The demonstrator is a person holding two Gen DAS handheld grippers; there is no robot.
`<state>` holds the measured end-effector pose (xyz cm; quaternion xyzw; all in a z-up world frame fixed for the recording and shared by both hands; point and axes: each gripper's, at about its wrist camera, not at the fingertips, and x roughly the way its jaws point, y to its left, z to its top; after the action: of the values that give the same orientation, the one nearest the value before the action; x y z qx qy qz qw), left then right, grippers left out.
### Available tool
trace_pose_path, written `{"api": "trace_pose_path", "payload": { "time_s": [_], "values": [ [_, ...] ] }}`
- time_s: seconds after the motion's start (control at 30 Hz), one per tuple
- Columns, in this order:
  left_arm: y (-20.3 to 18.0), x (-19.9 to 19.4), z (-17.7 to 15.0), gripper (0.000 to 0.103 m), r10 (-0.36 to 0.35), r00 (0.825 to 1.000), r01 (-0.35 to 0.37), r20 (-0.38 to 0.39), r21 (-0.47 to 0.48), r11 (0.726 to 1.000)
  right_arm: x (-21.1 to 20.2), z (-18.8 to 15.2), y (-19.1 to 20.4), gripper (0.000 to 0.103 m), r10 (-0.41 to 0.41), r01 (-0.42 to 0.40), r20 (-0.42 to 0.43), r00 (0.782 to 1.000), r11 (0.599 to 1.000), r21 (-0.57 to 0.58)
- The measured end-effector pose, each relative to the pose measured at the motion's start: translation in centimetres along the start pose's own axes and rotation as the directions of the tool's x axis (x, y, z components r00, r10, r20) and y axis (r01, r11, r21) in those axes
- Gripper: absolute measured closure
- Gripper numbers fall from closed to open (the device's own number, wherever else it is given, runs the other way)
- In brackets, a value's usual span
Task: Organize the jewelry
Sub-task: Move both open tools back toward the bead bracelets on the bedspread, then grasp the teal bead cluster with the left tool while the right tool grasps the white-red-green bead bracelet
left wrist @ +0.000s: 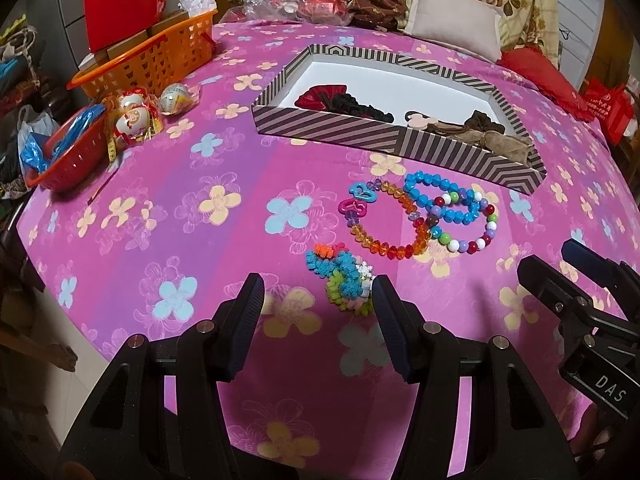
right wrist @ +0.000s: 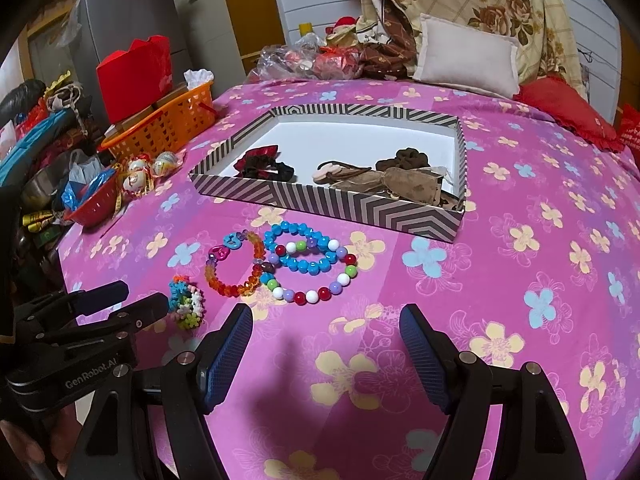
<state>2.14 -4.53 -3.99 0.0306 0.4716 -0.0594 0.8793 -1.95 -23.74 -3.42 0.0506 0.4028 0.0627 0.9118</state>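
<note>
The left hand-held gripper hangs low over the bed with its jaws apart and nothing between them; its right fingertip sits just beside the small coiled band. The right hand-held gripper stands to its right, jaws also wide and empty, above bare cloth near the beaded bracelets.

The bed carries a pink spread printed with yellow and blue flowers. At its far side lie a pale pillow and a red cushion.

A striped box, shallow and white inside, sits far of centre; it holds a red-and-black scrunchie on the left and brown hair ties on the right.

At the far left stand an orange basket and, nearer, a red bowl.

Just near of the box lie the bracelets, touching and overlapping: an orange bead bracelet on the left, a blue bead bracelet farther back, and a mixed-colour bead bracelet on the right.

Nearest the grippers lies the coiled band, blue, green and pink.
</note>
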Motion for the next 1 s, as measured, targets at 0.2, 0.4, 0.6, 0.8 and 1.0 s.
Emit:
{"api": "trace_pose_path", "payload": {
  "time_s": [0.2, 0.4, 0.6, 0.8, 1.0],
  "values": [
    [1.7, 0.2, 0.1, 0.047, -0.068, 0.998, 0.068, -0.007, -0.021, 0.997, 0.2, -0.1, -0.7, 0.029, -0.004, 0.004, -0.004, 1.000, 1.000, 0.013],
    [3.8, 0.9, -0.3, 0.047, -0.139, 0.990, 0.138, -0.040, -0.028, 0.990, 0.7, -0.1, -1.1, 0.029, 0.001, -0.001, -0.022, 1.000, 1.000, 0.015],
    [4.6, 1.7, -0.9, 0.047, -0.179, 0.981, 0.177, -0.071, -0.032, 0.984, 1.3, -0.3, -1.0, 0.029, 0.007, -0.007, -0.035, 0.999, 1.000, 0.010],
    [3.8, 2.1, -0.5, 0.047, -0.230, 0.970, 0.226, -0.078, -0.051, 0.973, 1.7, -0.3, -1.1, 0.029, 0.019, -0.019, -0.036, 0.999, 1.000, 0.006],
    [2.5, 2.7, 0.1, 0.047, -0.236, 0.968, 0.233, -0.092, -0.035, 0.972, 2.2, 1.6, -0.8, 0.029, 0.036, -0.036, -0.007, 0.999, 0.999, -0.029]
  ]
}}
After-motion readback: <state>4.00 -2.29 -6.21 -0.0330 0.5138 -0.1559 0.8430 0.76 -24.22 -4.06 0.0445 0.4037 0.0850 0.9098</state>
